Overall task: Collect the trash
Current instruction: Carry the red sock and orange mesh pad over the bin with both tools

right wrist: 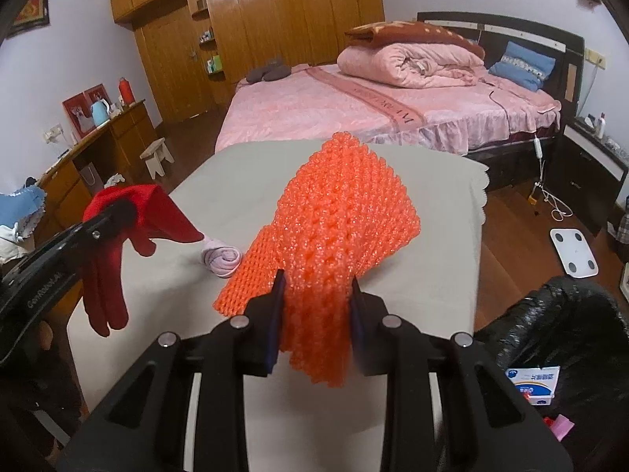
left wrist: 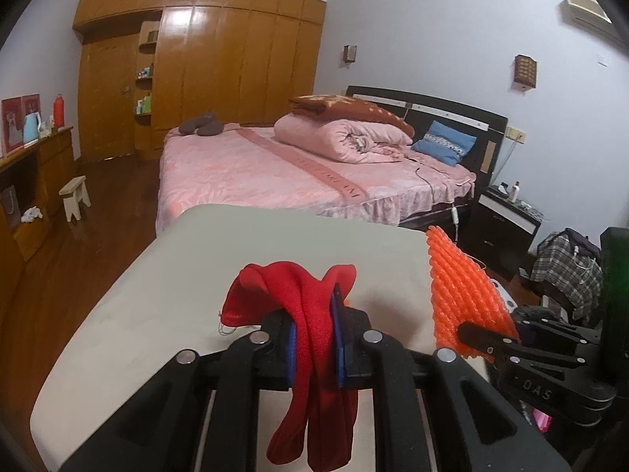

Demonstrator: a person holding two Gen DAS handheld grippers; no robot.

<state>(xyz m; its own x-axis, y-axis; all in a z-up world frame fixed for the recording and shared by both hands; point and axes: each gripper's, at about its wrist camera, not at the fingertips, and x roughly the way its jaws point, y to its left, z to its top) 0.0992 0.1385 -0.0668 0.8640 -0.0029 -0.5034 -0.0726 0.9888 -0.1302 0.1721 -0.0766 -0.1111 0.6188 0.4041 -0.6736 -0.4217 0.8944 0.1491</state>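
My left gripper (left wrist: 314, 330) sits at the bottom centre of its own view, its jaws clenched on a red glove (left wrist: 310, 338), which is squeezed between the blue pads, bunches up above them and hangs down below them over the pale table (left wrist: 177, 283). In the right wrist view the same gripper comes in from the left edge, and the glove dangles from it with its fingers pointing down, clear of the table top. My right gripper (right wrist: 316, 314) fills the bottom centre of its view, its jaws pinching an orange foam net (right wrist: 342, 212); the net fans out wide above the pads toward the middle of the frame and a narrower tail droops below them. In the left wrist view that net stands at the right, just past the table's edge, with the right gripper's black fingers under it. A small rolled pink sock (right wrist: 222, 260) lies on the table between the two grippers, left of the net and just below the glove's cuff. At the lower right of the right wrist view a black trash bag (right wrist: 550, 322) gapes open beside the table, with a white and blue carton (right wrist: 532, 385) inside it. Beyond the table, in the upper part of both views, stands a bed (left wrist: 255, 173) with pink covers.
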